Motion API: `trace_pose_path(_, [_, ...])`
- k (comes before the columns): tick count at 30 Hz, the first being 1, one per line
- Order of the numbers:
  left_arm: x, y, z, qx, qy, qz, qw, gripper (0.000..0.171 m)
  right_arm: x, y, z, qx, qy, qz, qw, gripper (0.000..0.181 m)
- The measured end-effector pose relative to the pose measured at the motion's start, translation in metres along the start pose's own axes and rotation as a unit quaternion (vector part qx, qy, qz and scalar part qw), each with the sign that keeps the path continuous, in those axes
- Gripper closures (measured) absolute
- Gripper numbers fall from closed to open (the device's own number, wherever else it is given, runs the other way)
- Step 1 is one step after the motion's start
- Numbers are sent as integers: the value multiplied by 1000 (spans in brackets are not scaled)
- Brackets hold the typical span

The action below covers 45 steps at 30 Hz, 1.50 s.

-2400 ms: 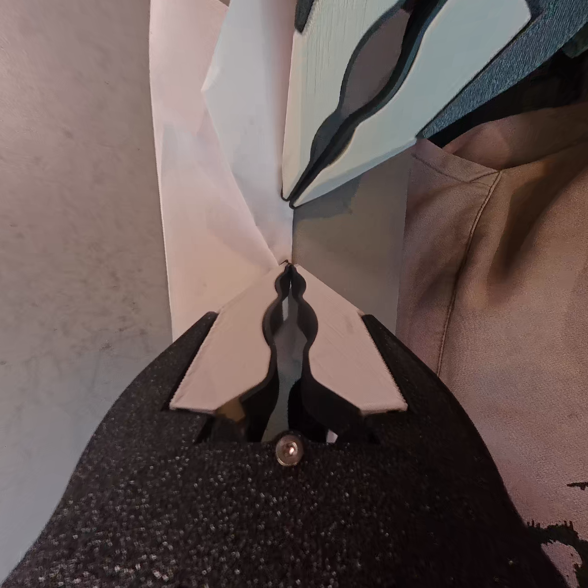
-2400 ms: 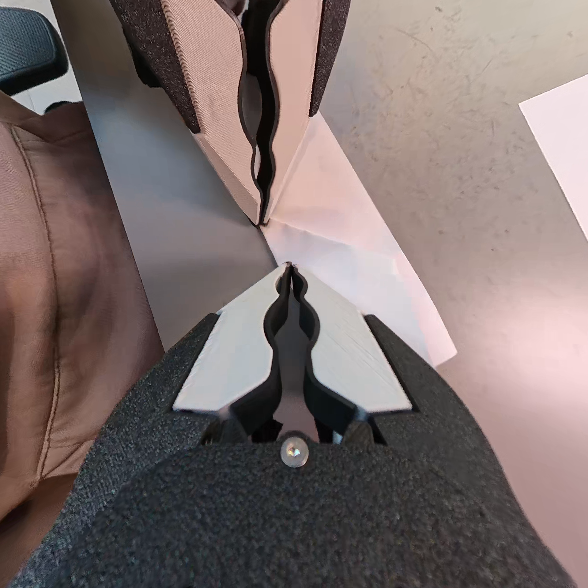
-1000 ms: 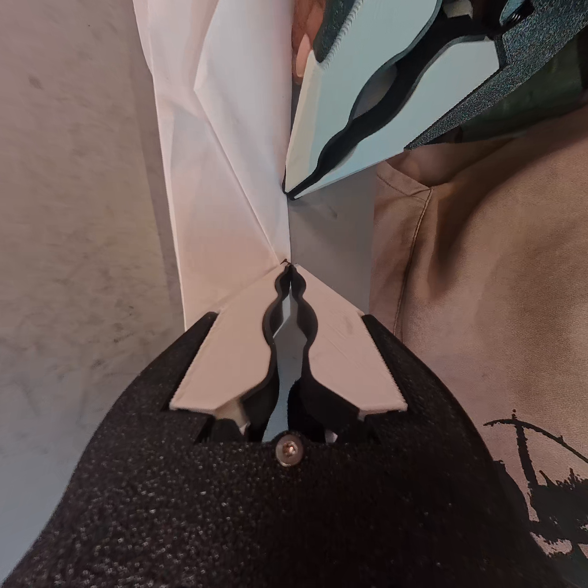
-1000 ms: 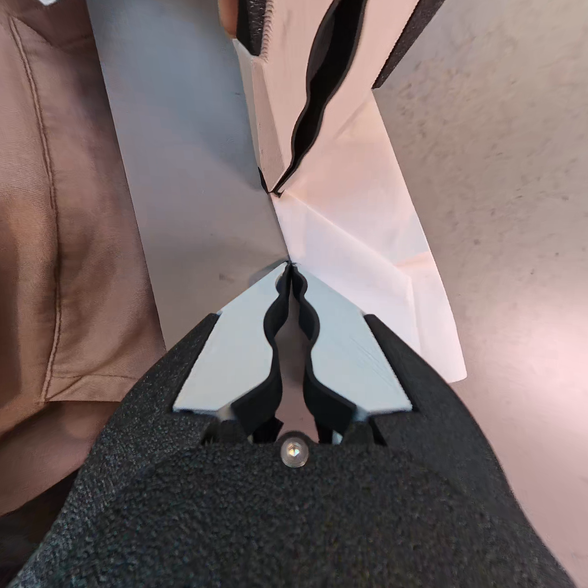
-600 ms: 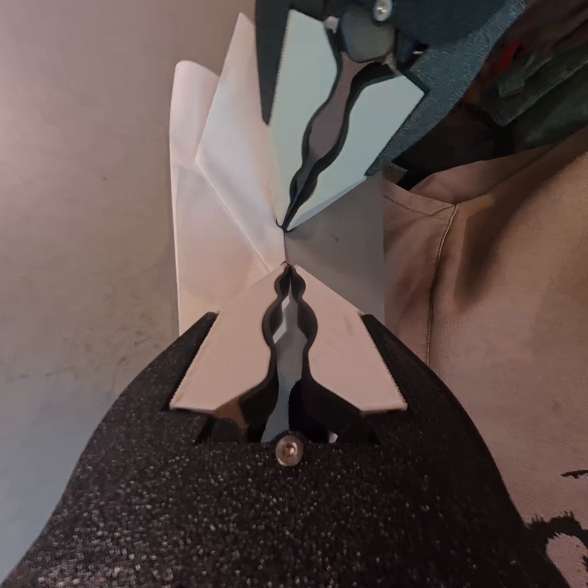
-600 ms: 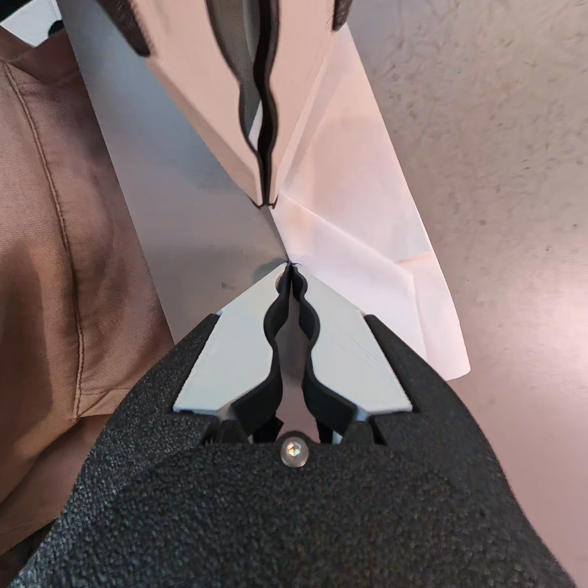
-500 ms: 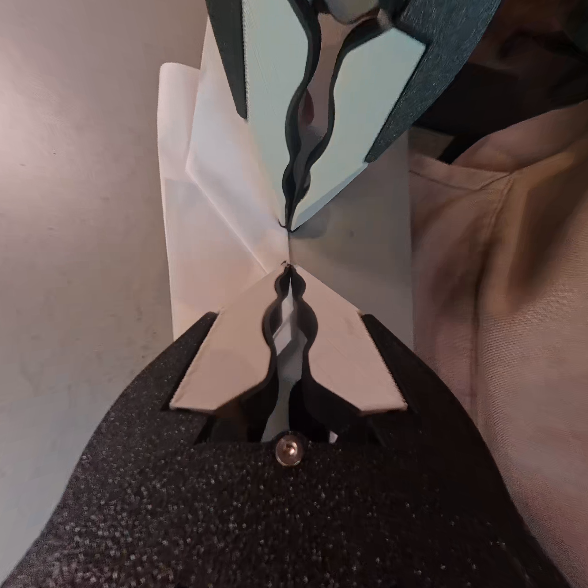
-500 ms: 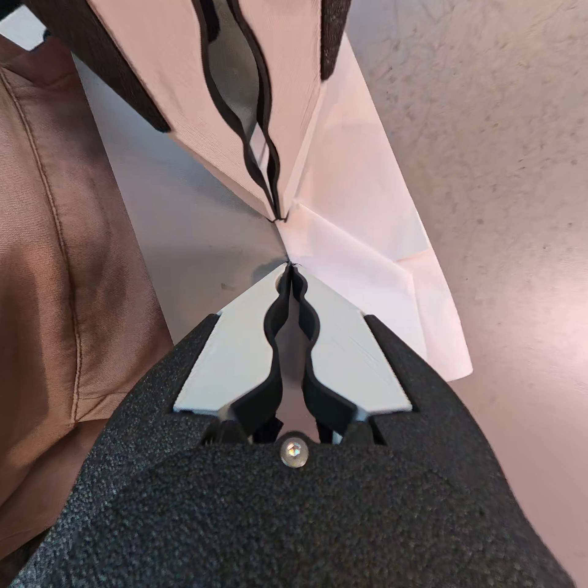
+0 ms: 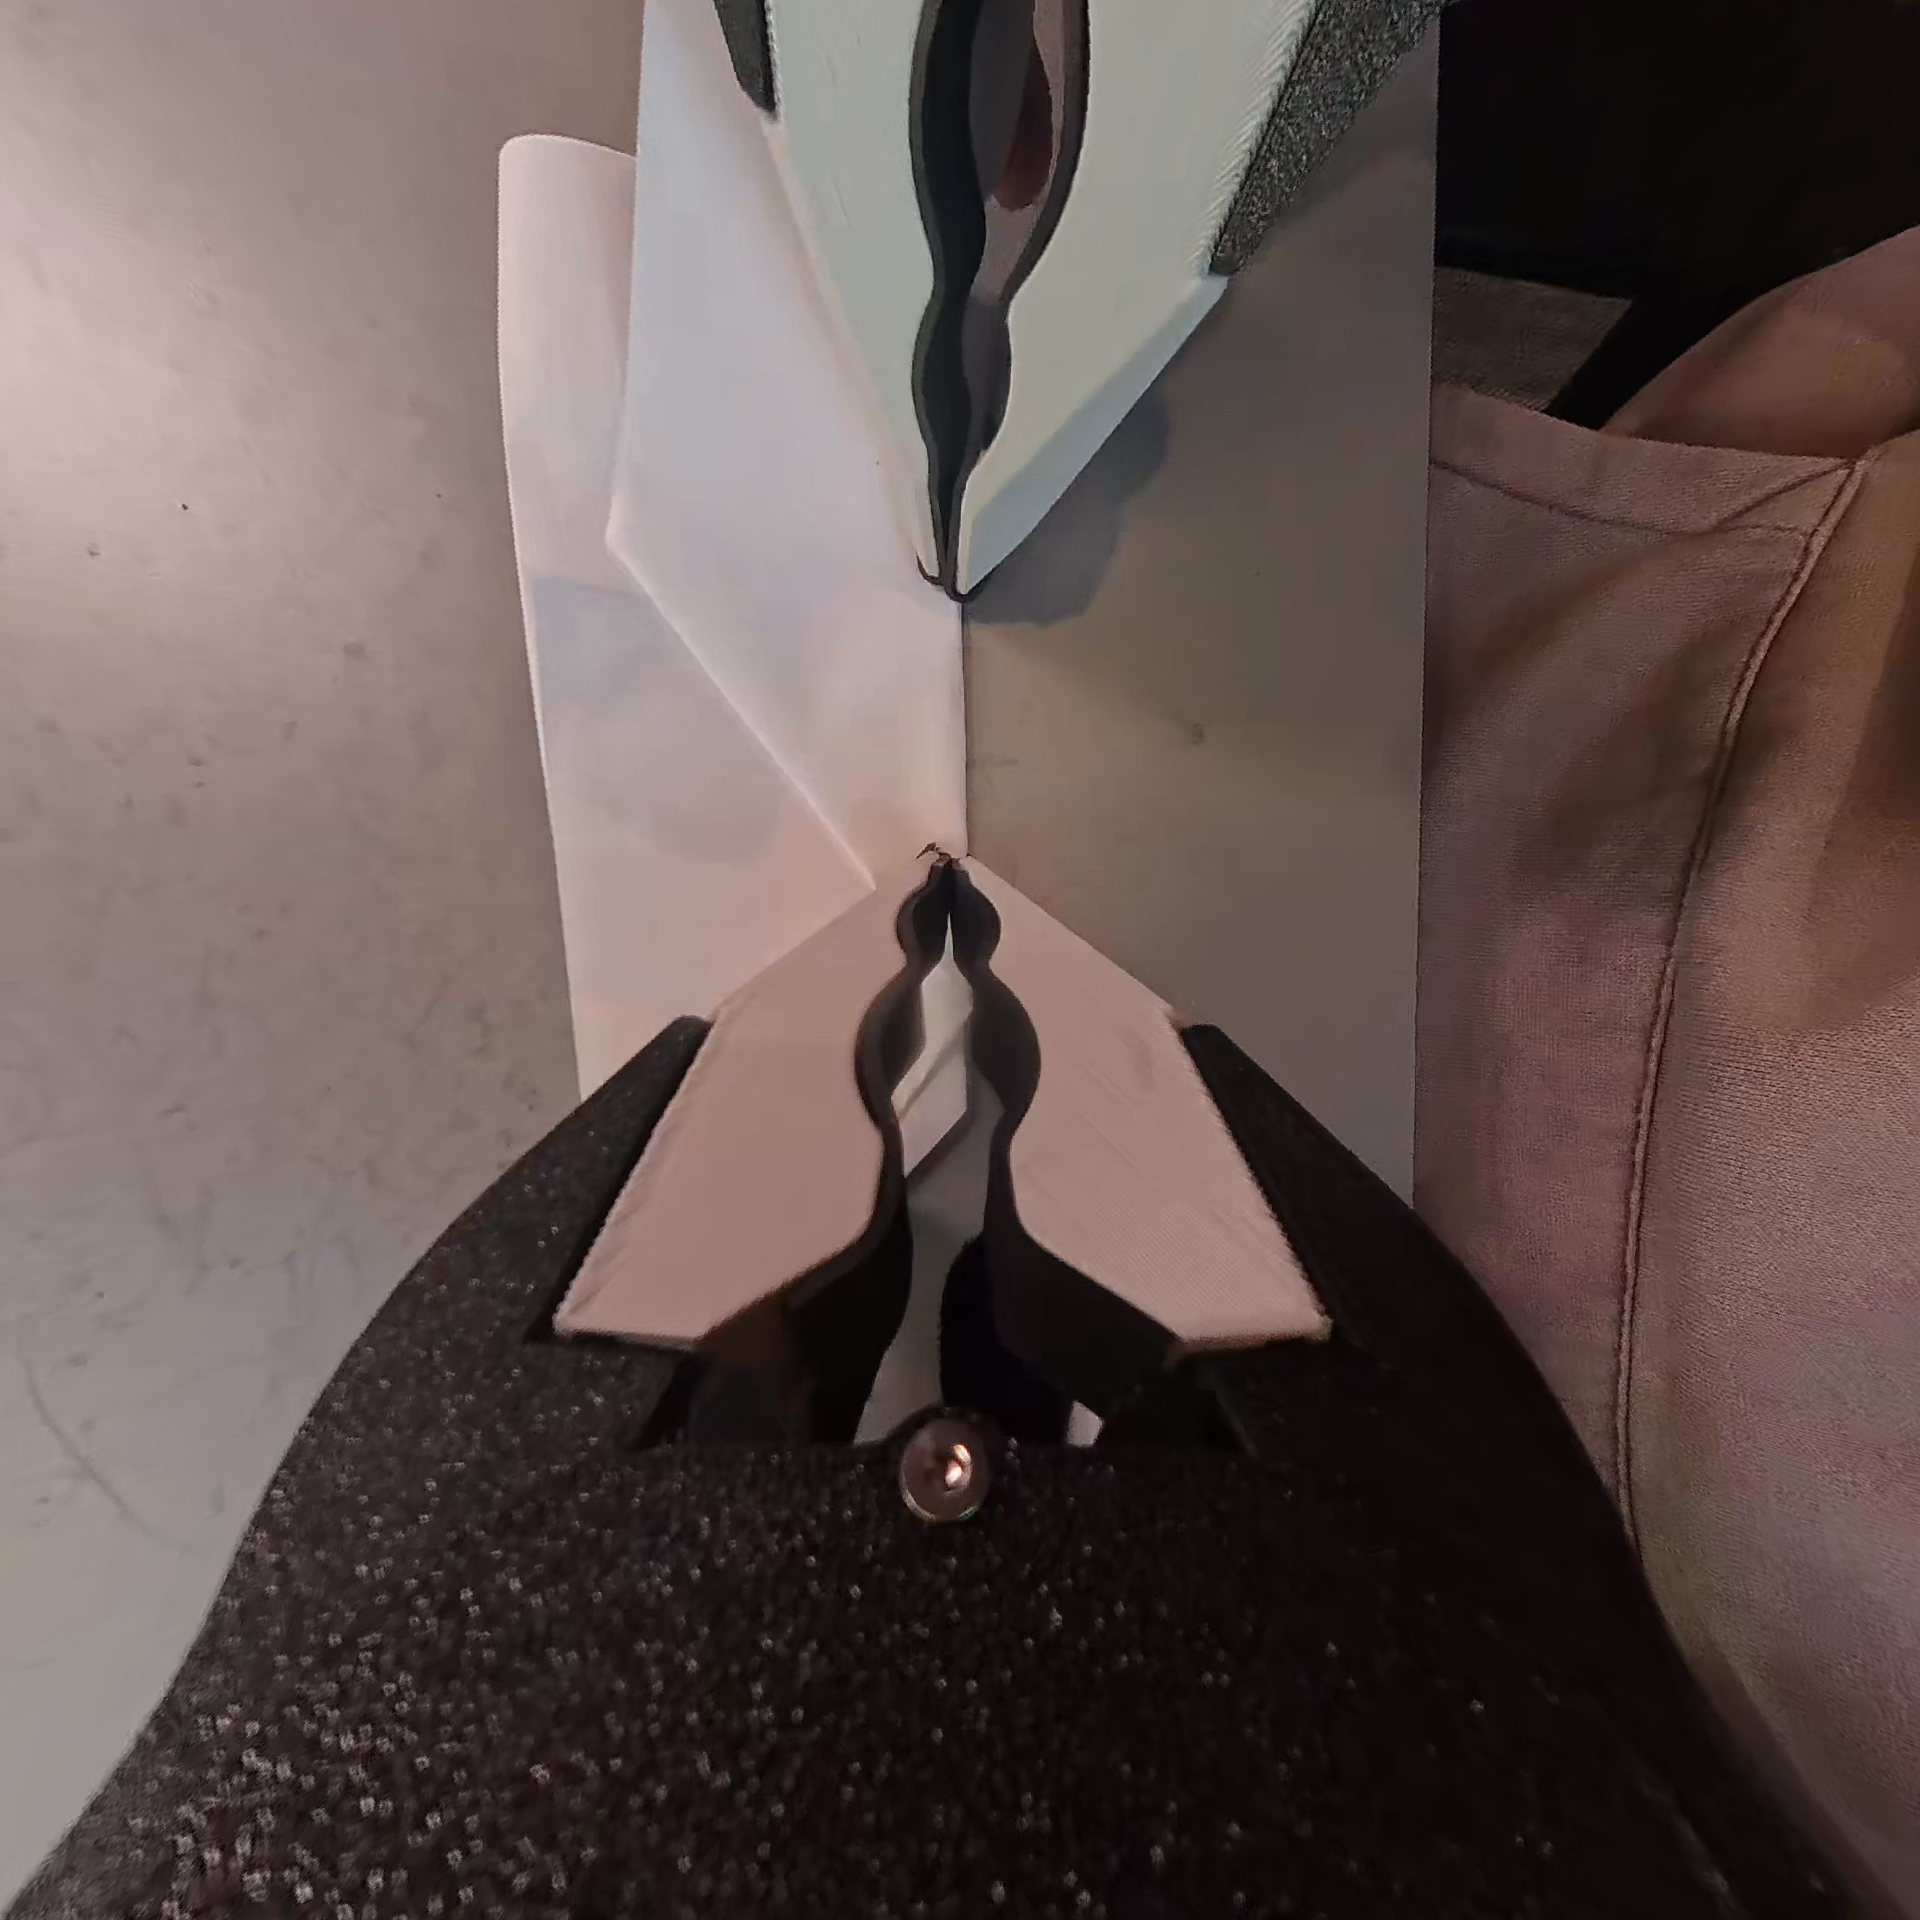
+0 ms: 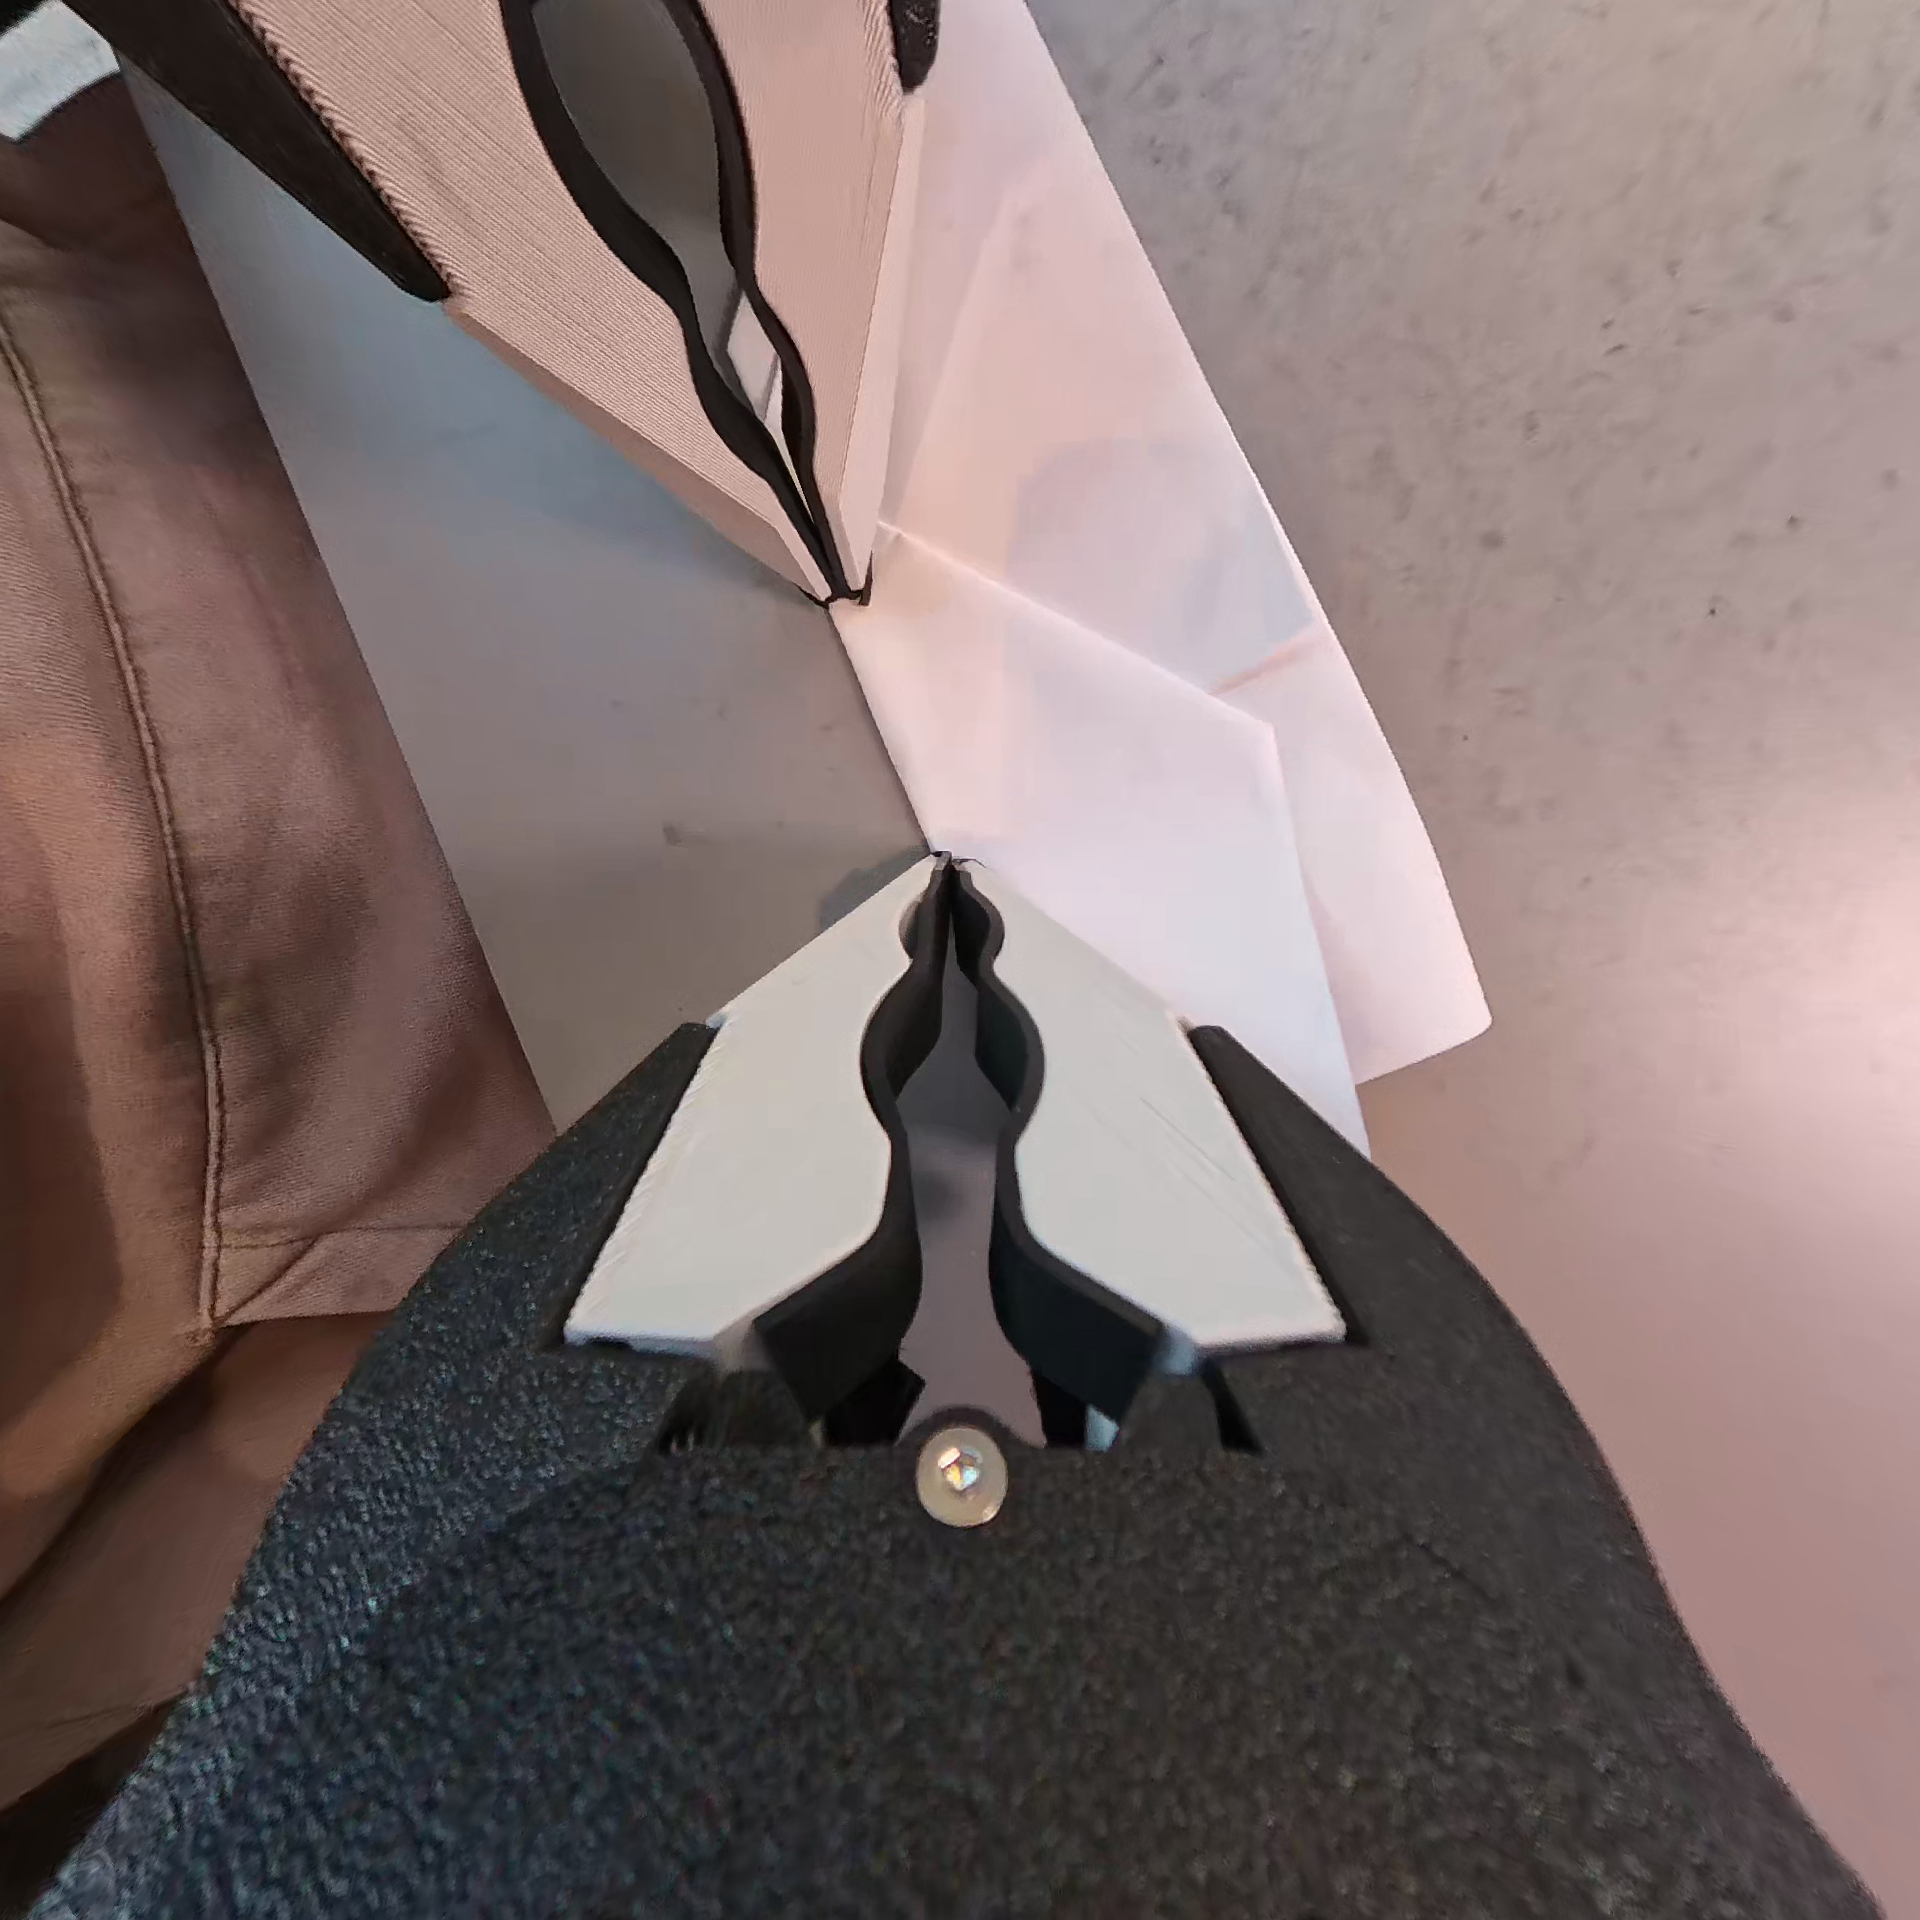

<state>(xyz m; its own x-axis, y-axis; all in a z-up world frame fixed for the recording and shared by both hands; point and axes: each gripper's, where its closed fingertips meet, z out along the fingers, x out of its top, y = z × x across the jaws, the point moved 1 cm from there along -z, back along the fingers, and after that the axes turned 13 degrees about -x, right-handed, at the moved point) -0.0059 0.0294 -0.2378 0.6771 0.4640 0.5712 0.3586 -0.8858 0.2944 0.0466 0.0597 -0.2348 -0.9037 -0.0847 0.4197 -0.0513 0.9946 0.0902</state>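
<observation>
left tool [image 9: 948,871] closed, pinching the fold edge of the folded white paper [image 9: 769,623] | right tool [image 10: 948,868] closed, gripping the same fold edge farther along, tips facing the left tool [image 10: 836,594] | paper lying creased on the grey worktop [image 10: 1558,416], near its edge | person's brown garment [image 9: 1662,831] sitting beside the worktop edge

Grey speckled desk [image 9: 260,727], scuffed, pinkish light on it. Brown garment [image 9: 1662,935] with stitched seams beside desk edge.
</observation>
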Motion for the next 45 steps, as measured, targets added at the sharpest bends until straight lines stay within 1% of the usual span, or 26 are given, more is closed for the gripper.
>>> trace_pose_path(3, [0,0,0,-9,9,-6,1000,171,1,0,1,-10,-8,-21,1000,181])
trace_pose_path(7, [-1,0,0,-9,16,-10,1000,171,-3,2,-1,-16,1,-28,999,181])
trace_pose_path(12, [-1,0,0,-8,17,-10,1000,171,-7,6,-2,-53,7,-61,997,181])
trace_pose_path(15, [-1,0,-1,-12,16,-13,1000,171,-14,12,-6,-75,-1,-82,994,181])
trace_pose_path(17, [-1,0,-1,-10,16,-12,1000,171,-15,13,-6,-77,8,-81,994,181])
trace_pose_path(20, [-1,0,-1,-13,22,-15,1000,171,-16,14,-7,-100,10,-108,989,181])
trace_pose_path(23, [-1,0,-1,-12,21,-15,1000,171,-24,25,-10,-101,3,-87,991,181])
trace_pose_path(32, [-1,0,-1,-16,26,-20,999,171,-31,29,-12,-99,10,-86,991,181])
trace_pose_path(35, [-1,0,-1,-15,28,-21,999,171,-40,34,-15,-90,7,-70,994,181])
trace_pose_path(38, [-1,0,-2,-18,28,-24,999,171,-40,34,-15,-99,12,-74,992,181])
trace_pose_path(41, [-1,0,-2,-18,29,-26,999,171,-45,35,-16,-75,34,-33,996,181])
trace_pose_path(45, [-1,0,-2,-14,30,-30,999,171,-45,35,-16,-79,45,-22,996,181])
